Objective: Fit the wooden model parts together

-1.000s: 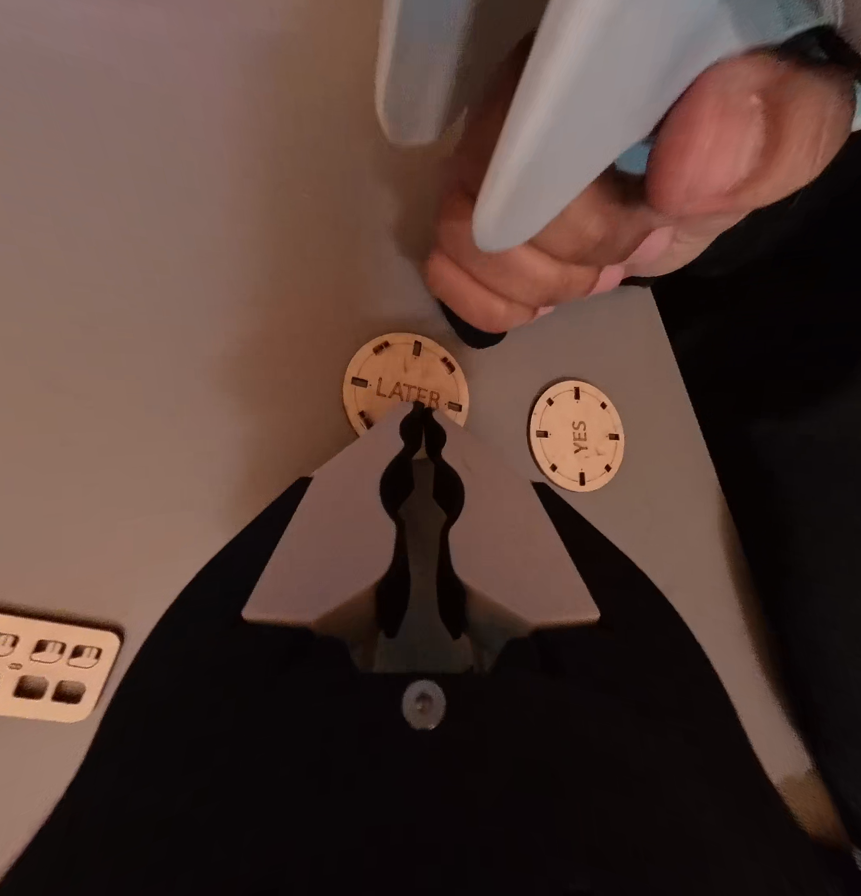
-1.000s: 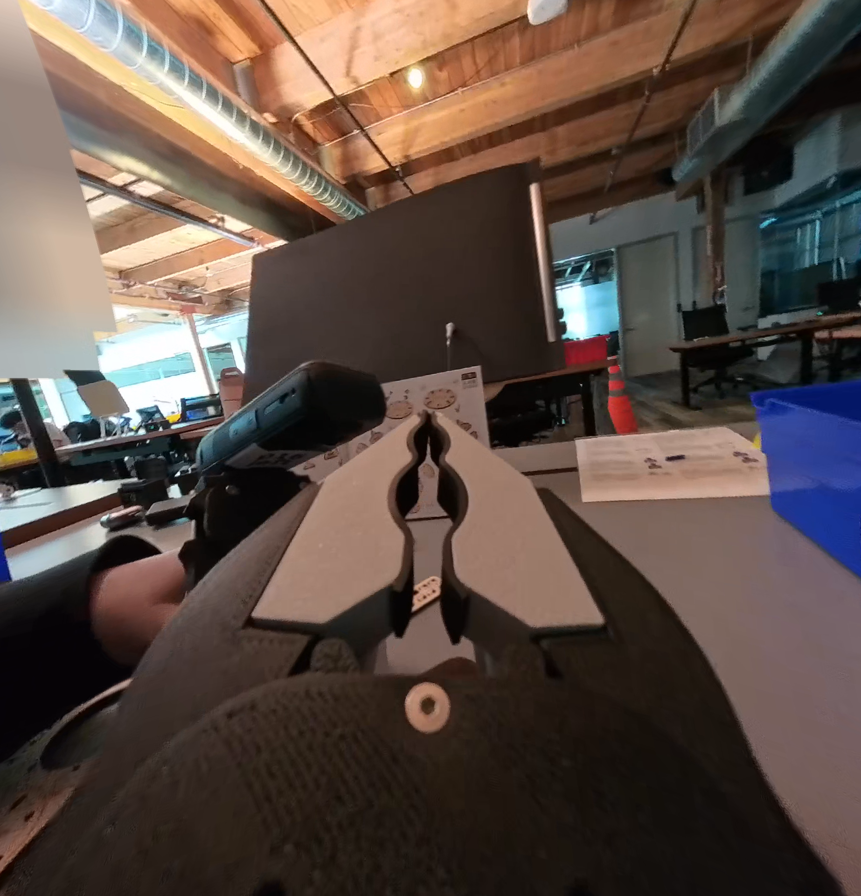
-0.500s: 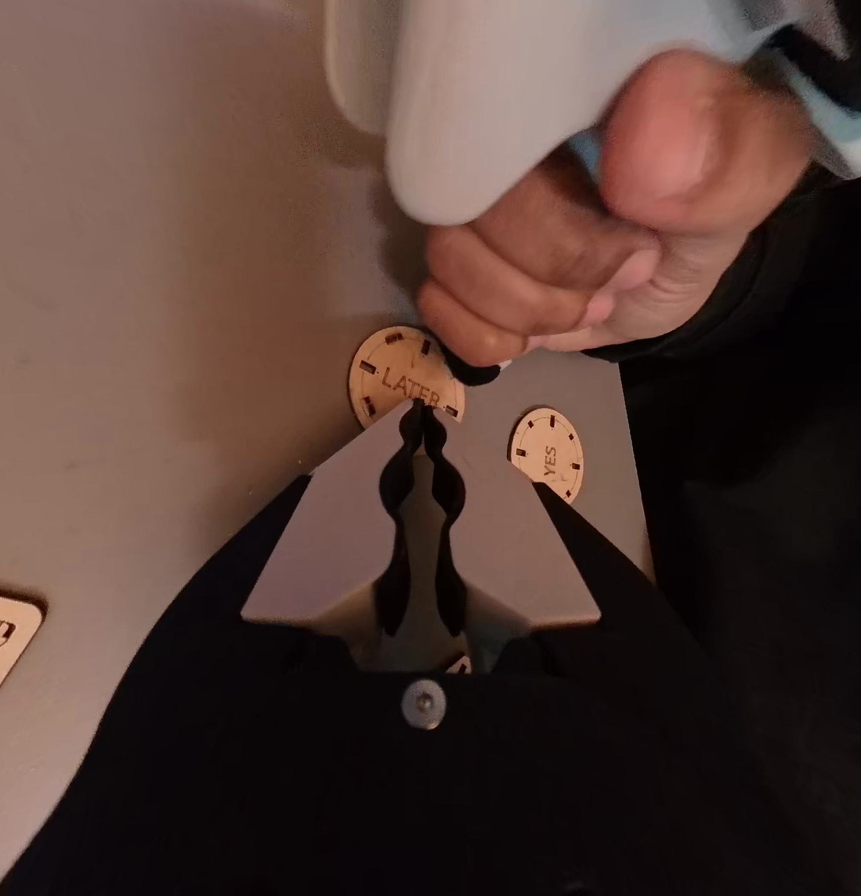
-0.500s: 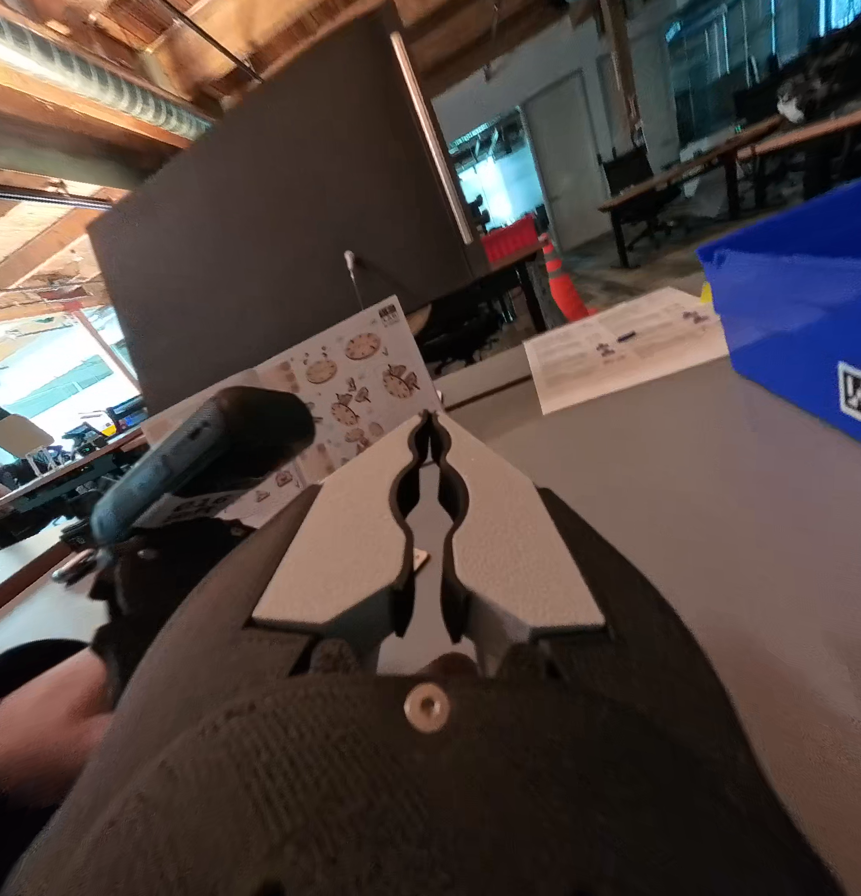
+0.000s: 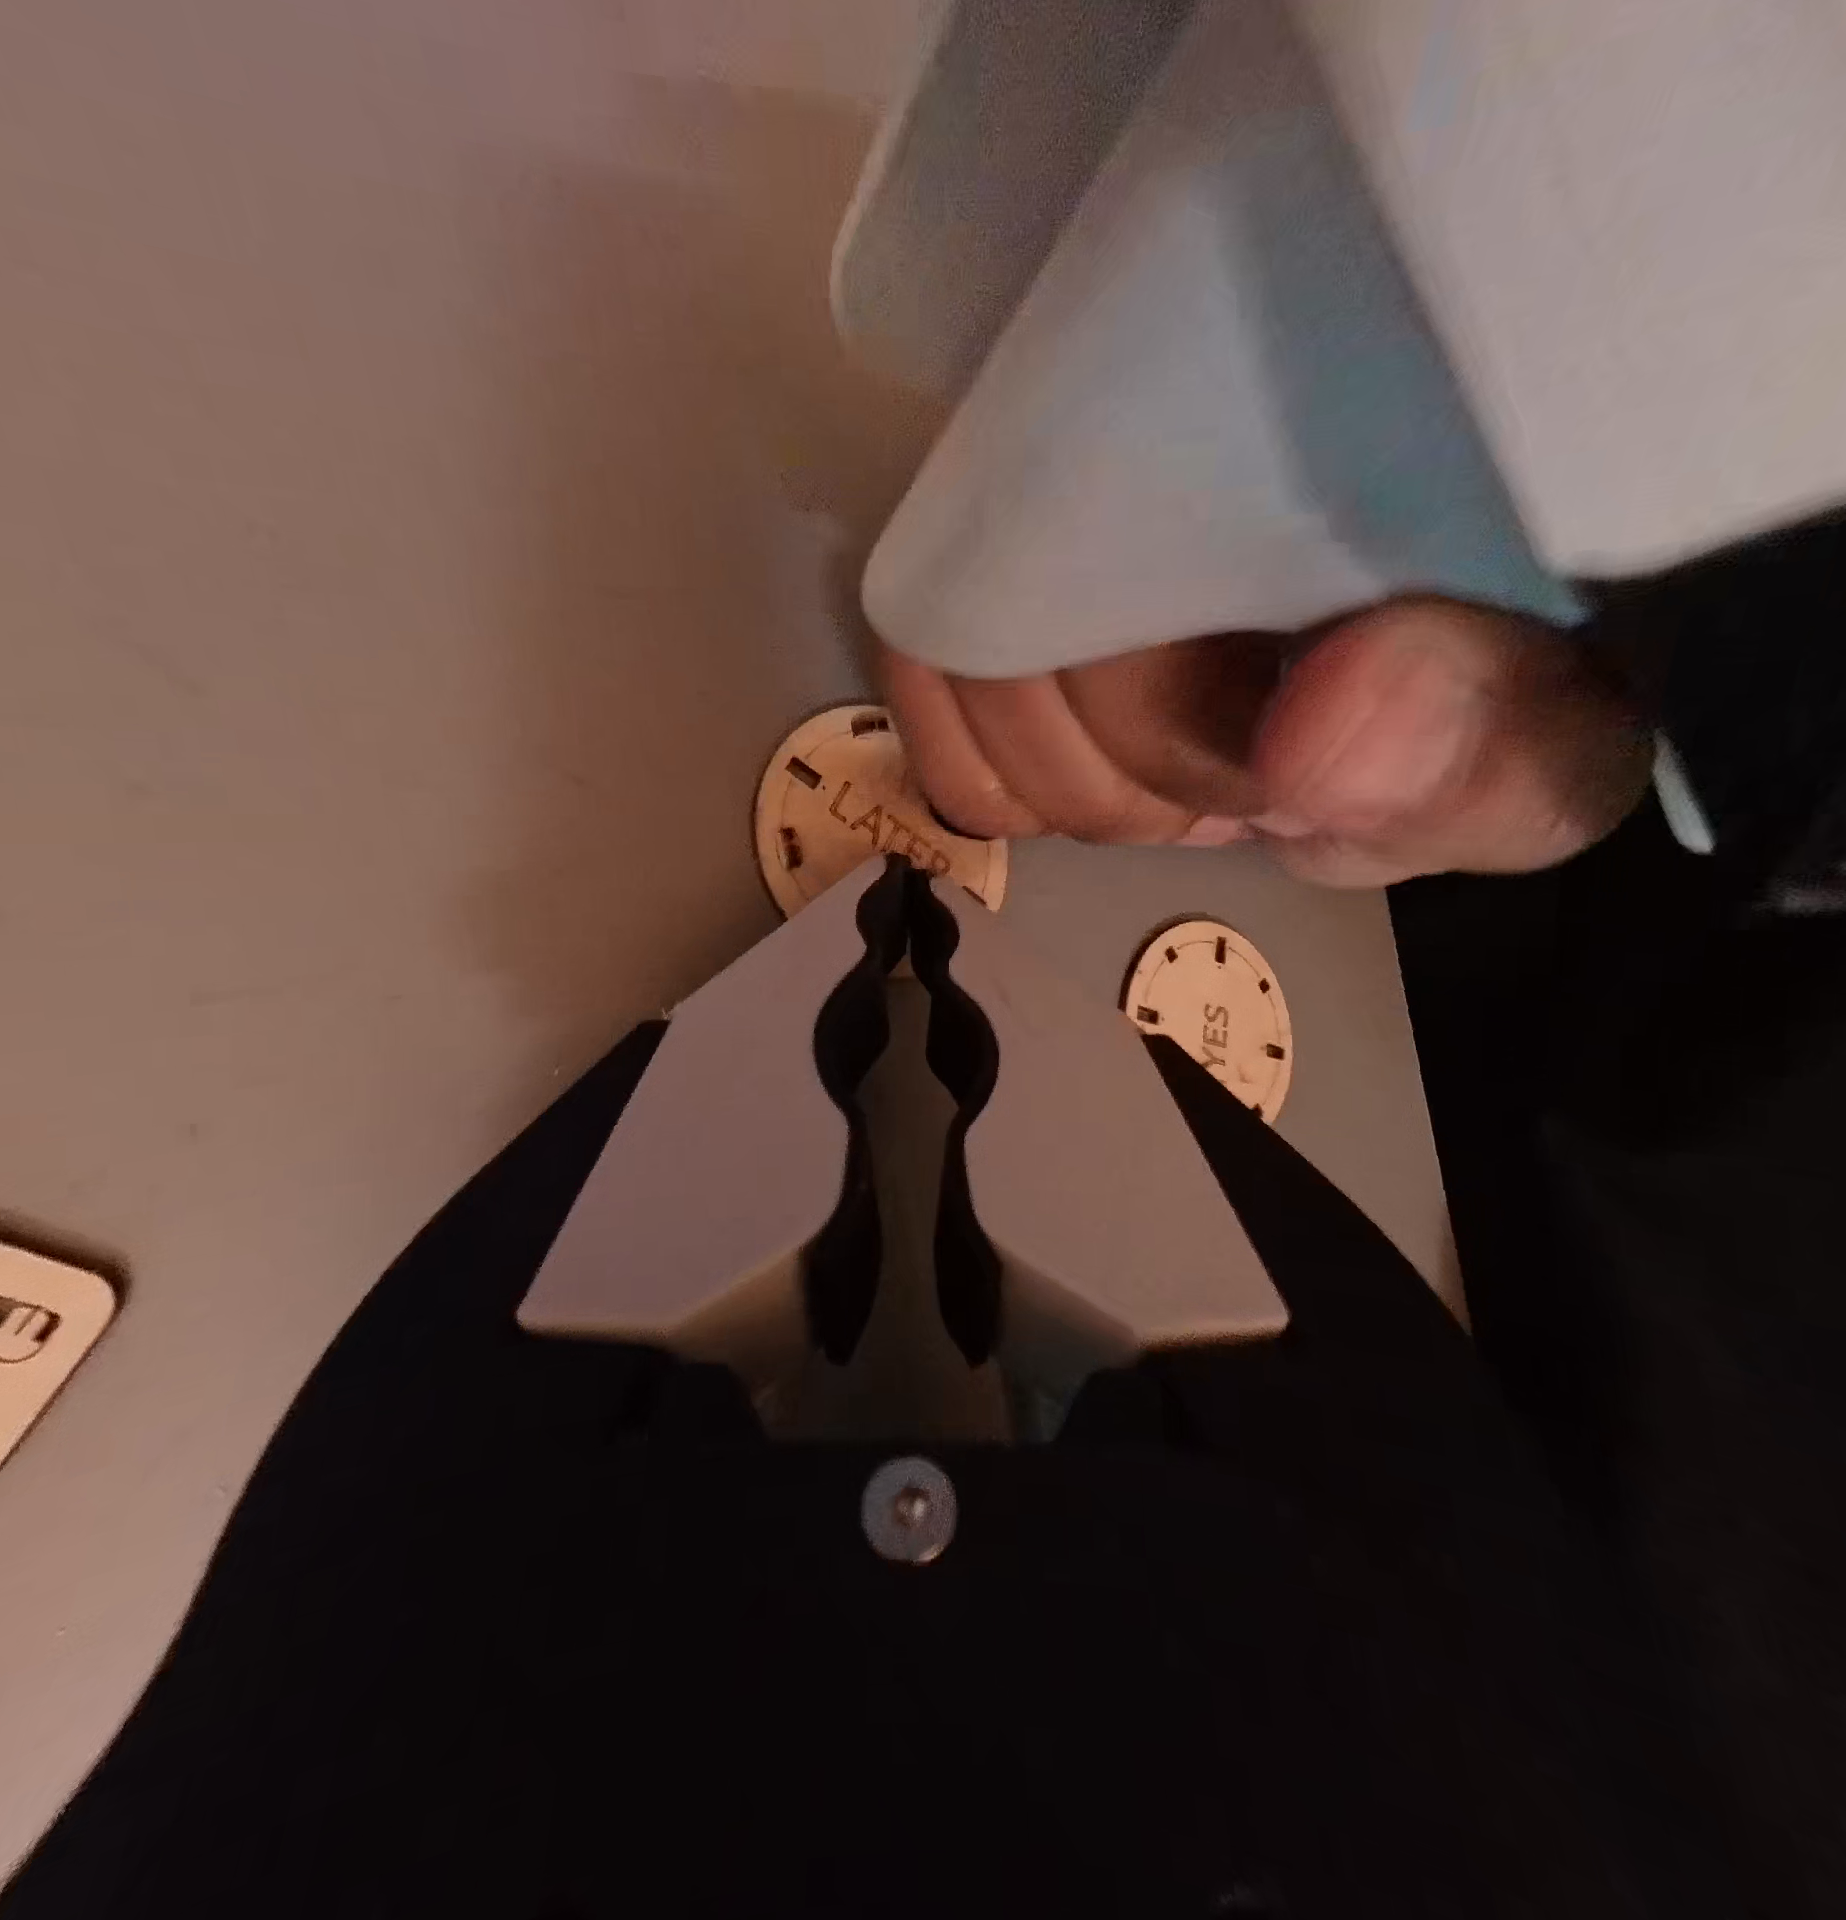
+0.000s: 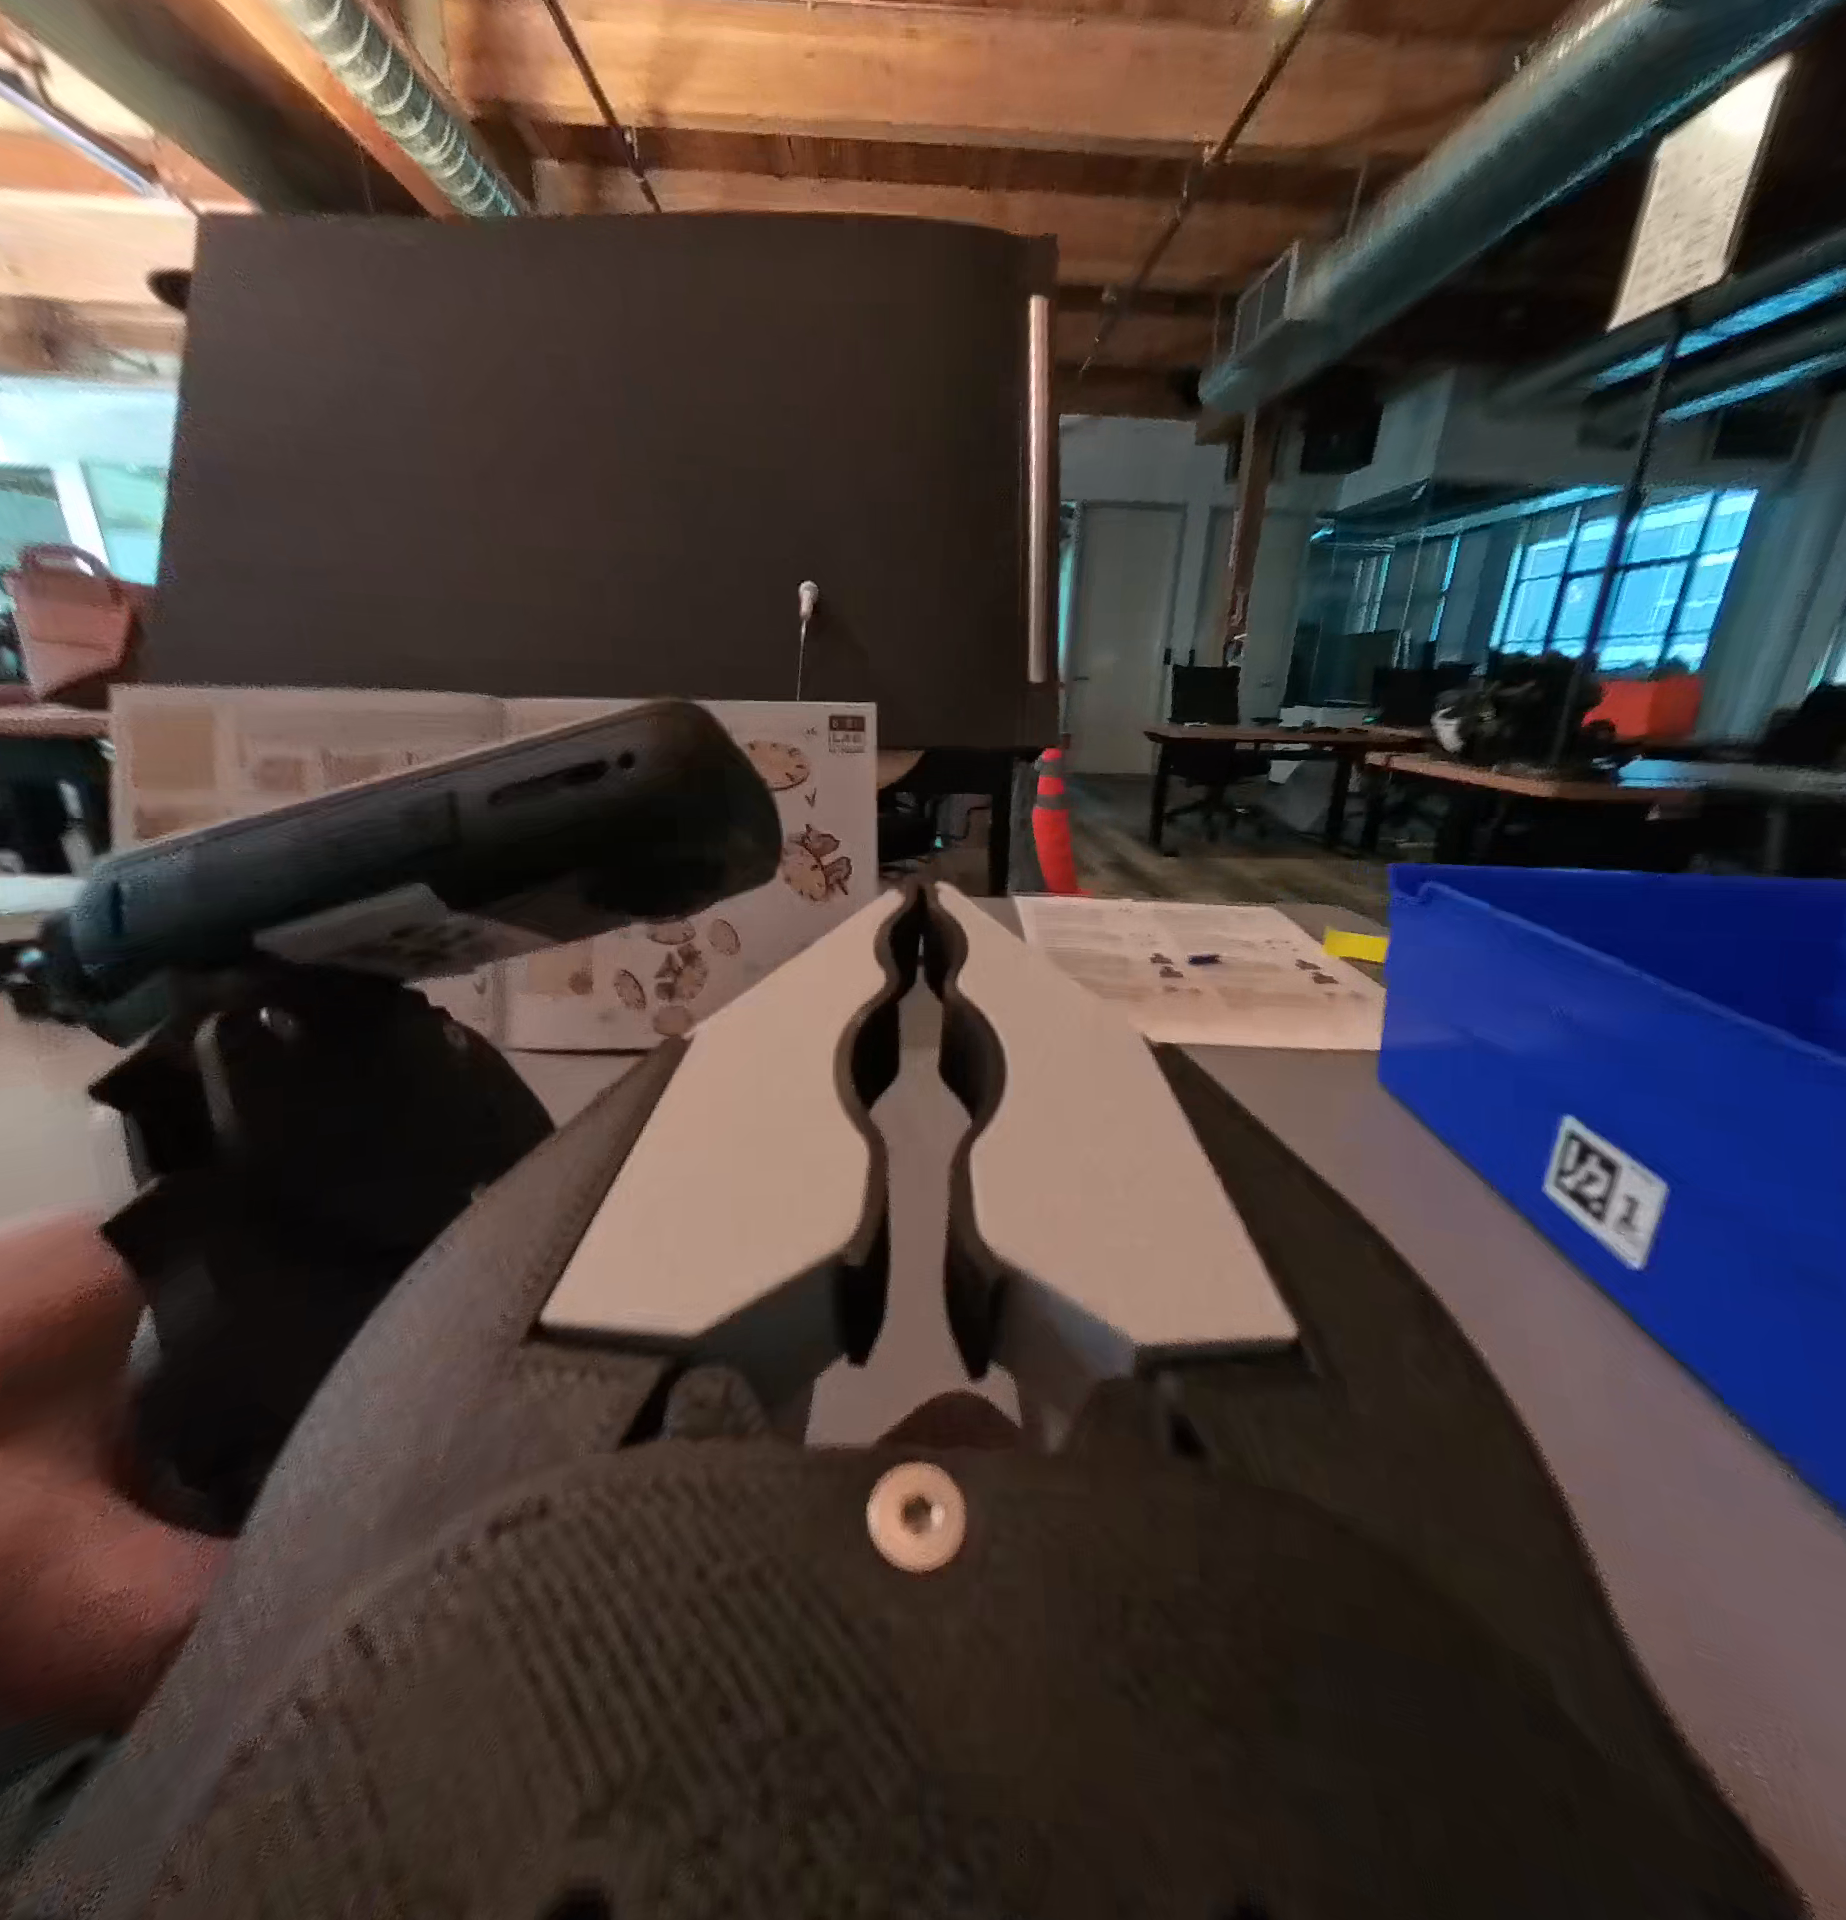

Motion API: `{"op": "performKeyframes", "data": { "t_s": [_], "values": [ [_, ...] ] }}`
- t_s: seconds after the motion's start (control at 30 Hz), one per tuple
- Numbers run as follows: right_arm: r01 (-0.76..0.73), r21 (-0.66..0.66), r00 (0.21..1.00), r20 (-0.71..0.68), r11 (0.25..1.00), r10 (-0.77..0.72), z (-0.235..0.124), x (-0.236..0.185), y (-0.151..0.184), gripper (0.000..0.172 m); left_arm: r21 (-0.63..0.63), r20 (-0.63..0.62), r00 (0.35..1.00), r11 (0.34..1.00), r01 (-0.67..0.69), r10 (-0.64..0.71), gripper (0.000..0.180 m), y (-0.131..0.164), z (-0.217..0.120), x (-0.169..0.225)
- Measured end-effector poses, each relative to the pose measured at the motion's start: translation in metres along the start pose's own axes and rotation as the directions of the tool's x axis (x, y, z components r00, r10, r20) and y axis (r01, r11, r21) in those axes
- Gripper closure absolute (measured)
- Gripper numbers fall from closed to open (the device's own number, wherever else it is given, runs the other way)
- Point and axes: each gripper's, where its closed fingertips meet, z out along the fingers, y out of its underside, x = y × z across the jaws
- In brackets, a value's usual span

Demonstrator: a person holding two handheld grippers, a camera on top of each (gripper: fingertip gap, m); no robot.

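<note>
On grey table (image 5: 275, 520), left gripper (image 5: 903, 868) closed over engraved wooden disc (image 5: 846, 821), second lettered disc (image 5: 1210, 1018) beside, right gripper (image 6: 924, 899) closed, empty.

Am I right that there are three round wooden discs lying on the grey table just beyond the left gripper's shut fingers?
Not quite: the left wrist view shows two round wooden discs, not three. One disc lies at the tips of the left gripper's shut fingers; the other disc lies to its right on the grey table.

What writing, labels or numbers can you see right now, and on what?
Wording withheld; bearers only.
Wooden disc under the hand: engraved word.
Second wooden disc: engraved word.
Blue bin: code sticker with digits.
Printed sheet: too small.
Picture box: corner label, too small.
Hanging sheet: blurred.
</note>
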Motion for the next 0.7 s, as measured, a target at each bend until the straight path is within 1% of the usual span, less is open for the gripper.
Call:
{"op": "performKeyframes", "data": {
  "t_s": [0.1,0.17,0.27,0.3,0.33,0.37,0.43,0.53,0.57,0.6,0.67,0.7],
  "values": [
    [0.099,0.08,0.995,0.001,0.992,-0.099,-0.004,-0.007,-0.015,0.172,0.028,0.071,0.997,0.999,-0.028,0.026,0.18,-0.005,0.001,-0.006],
    [0.118,0.135,0.993,-0.016,0.984,-0.117,-0.008,-0.007,-0.027,0.172,0.031,0.092,0.995,0.999,-0.035,0.032,0.18,-0.006,0.001,-0.007],
    [0.115,0.177,0.993,-0.049,0.977,-0.108,-0.009,-0.008,-0.037,0.172,0.037,0.077,0.997,0.999,-0.008,0.006,0.18,-0.006,0.001,-0.007],
    [0.114,0.176,0.993,-0.064,0.978,-0.104,-0.009,-0.007,-0.035,0.172,0.04,0.068,0.998,0.999,0.003,-0.006,0.18,-0.005,0.001,-0.007],
    [0.106,0.142,0.992,-0.081,0.984,-0.095,-0.006,-0.005,-0.025,0.172,0.043,0.06,0.998,0.999,0.015,-0.018,0.18,-0.005,0.001,-0.007],
    [0.082,0.067,0.994,-0.084,0.994,-0.077,-0.002,-0.004,-0.007,0.172,0.043,0.054,0.998,0.999,0.023,-0.026,0.18,-0.005,0.001,-0.007],
    [0.096,0.044,0.992,-0.087,0.994,-0.092,0.001,-0.003,-0.007,0.172,0.045,0.049,0.998,0.999,0.03,-0.032,0.18,-0.005,0.001,-0.007],
    [0.064,0.124,0.991,-0.127,0.99,-0.048,-0.001,0.012,-0.034,0.172,0.046,0.045,0.998,0.998,0.032,-0.034,0.18,-0.005,0.001,-0.007],
    [0.051,0.137,0.991,-0.132,0.989,-0.032,0.0,0.015,-0.038,0.172,0.045,0.043,0.998,0.998,0.034,-0.036,0.18,-0.005,0.001,-0.007],
    [0.045,0.113,0.992,-0.119,0.993,-0.032,0.001,0.013,-0.031,0.172,0.046,0.041,0.998,0.998,0.037,-0.039,0.18,-0.005,0.001,-0.007],
    [0.063,0.001,0.995,-0.073,0.998,-0.063,0.003,-0.001,0.001,0.172,0.047,0.04,0.998,0.998,0.041,-0.043,0.18,-0.005,0.001,-0.007],
    [0.105,0.049,0.993,-0.058,0.993,-0.102,0.0,-0.008,-0.008,0.172,0.046,0.043,0.998,0.998,0.04,-0.042,0.18,-0.005,0.001,-0.007]
  ]
}}
